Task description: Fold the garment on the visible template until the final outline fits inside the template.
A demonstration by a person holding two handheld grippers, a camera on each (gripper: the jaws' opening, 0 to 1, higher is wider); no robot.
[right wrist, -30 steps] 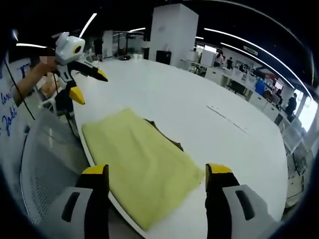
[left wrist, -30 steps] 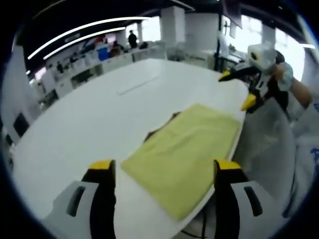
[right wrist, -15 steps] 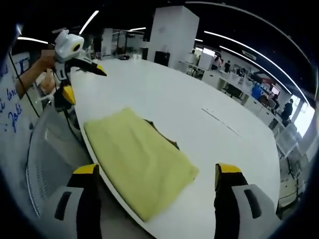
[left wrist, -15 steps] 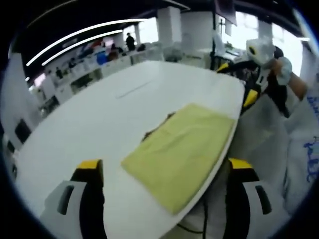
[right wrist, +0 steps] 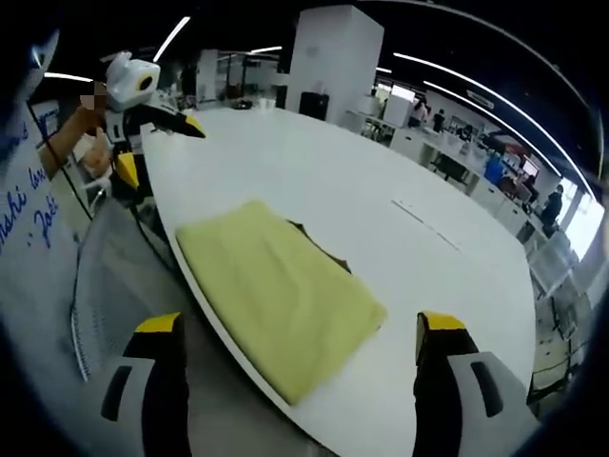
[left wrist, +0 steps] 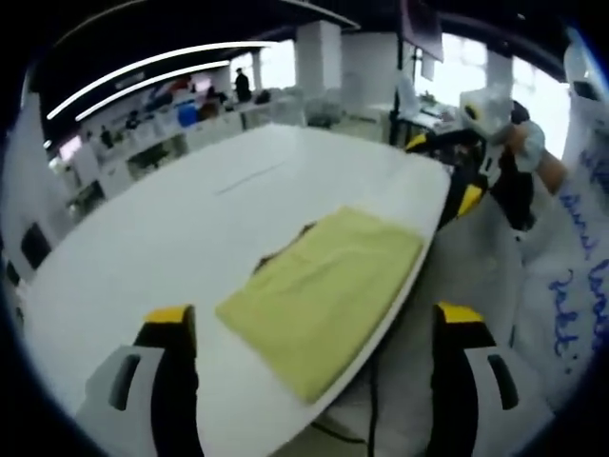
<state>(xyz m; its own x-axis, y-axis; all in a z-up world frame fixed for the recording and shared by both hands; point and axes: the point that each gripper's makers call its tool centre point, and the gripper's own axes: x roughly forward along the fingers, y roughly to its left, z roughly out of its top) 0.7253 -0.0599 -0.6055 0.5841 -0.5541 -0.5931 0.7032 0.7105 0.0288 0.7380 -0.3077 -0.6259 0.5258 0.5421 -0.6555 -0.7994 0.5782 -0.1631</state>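
A yellow garment (left wrist: 319, 286) lies folded into a flat rectangle at the near edge of the white table (left wrist: 171, 228). A dark brown template (left wrist: 282, 251) peeks out from under its far side. My left gripper (left wrist: 314, 319) hangs open above and short of the cloth, holding nothing. The right gripper (left wrist: 445, 169) shows off the table's corner, jaws apart. In the right gripper view the garment (right wrist: 281, 290) lies on the table (right wrist: 314, 162) with the template's edge (right wrist: 324, 250) behind it. My right gripper (right wrist: 297, 324) is open and empty, and the left gripper (right wrist: 160, 148) is held beyond the far corner.
A thin strip (left wrist: 249, 177) (right wrist: 426, 226) lies flat further across the table. A grey mesh chair back (right wrist: 100, 286) (left wrist: 481, 267) stands by the table's edge near the garment. A whiteboard with blue writing (left wrist: 582, 276) is close by. Desks and people fill the far background.
Both grippers have drawn back from the table, so the garment looks smaller and further off. Their jaws have spread wider. The garment itself has not moved.
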